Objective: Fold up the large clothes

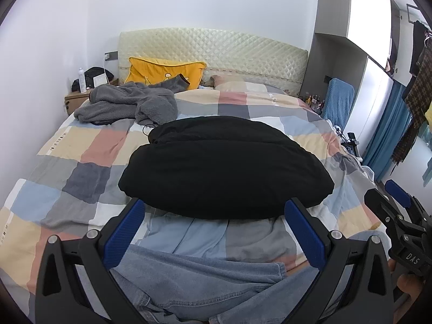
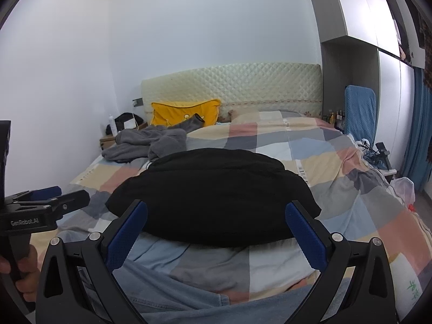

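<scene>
Left hand-held gripper (image 1: 214,232) and right hand-held gripper (image 2: 216,233): both spread wide, empty, hovering above light-blue denim jeans (image 1: 194,283). Just beyond the blue fingertips (image 1: 127,229), folded black garment (image 1: 226,170) flat on checked pastel bed quilt (image 1: 89,145); crumpled grey fleece robe (image 1: 129,105) farther back.

Black folded garment (image 1: 224,167): matt, smooth-knit cloth, no sheen. Grey fleece robe (image 1: 129,104): fuzzy, rough pile. Checked pastel quilt cover (image 1: 81,167): soft woven cloth, matt, creased. Light-blue denim jeans (image 1: 189,283): coarse twill, visible seams. Cream quilted headboard (image 1: 216,48): glossy, diamond-stitched, looks like vinyl or satin. Yellow cushion (image 1: 164,71): matt cloth. Left gripper (image 1: 214,235) and right gripper (image 2: 216,237): matt black plastic frames, bright metal rivets, blue pads with a fine knurled texture. Brown bedside cabinet (image 1: 75,101): wood-look.
</scene>
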`<action>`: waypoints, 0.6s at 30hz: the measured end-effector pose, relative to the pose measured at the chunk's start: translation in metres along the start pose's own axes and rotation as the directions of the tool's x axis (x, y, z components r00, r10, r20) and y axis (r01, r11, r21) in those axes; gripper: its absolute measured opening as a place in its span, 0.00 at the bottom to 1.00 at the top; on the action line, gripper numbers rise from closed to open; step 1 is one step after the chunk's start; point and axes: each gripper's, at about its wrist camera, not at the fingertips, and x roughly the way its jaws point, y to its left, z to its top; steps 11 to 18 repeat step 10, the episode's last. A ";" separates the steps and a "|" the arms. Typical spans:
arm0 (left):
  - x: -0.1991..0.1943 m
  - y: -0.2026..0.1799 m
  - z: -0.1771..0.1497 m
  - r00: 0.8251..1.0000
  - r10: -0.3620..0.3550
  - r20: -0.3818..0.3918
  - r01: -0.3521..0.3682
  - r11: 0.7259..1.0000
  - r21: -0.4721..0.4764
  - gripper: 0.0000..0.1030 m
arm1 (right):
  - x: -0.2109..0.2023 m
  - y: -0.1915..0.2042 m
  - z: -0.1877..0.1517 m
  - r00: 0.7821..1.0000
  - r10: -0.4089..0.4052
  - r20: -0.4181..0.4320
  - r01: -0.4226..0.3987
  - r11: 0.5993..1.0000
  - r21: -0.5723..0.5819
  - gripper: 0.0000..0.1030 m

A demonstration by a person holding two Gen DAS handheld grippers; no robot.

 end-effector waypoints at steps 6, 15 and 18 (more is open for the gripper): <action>-0.003 0.000 -0.001 1.000 -0.005 -0.008 0.005 1.000 -0.018 1.00 | -0.010 0.005 0.000 1.000 0.001 0.009 -0.001 1.000 0.000 1.00; -0.008 0.001 -0.002 1.000 -0.008 0.000 0.008 1.000 -0.030 1.00 | -0.014 0.006 -0.001 1.000 -0.009 0.011 0.009 1.000 -0.002 1.00; -0.008 0.001 -0.002 1.000 -0.008 0.000 0.008 1.000 -0.030 1.00 | -0.014 0.006 -0.001 1.000 -0.009 0.011 0.009 1.000 -0.002 1.00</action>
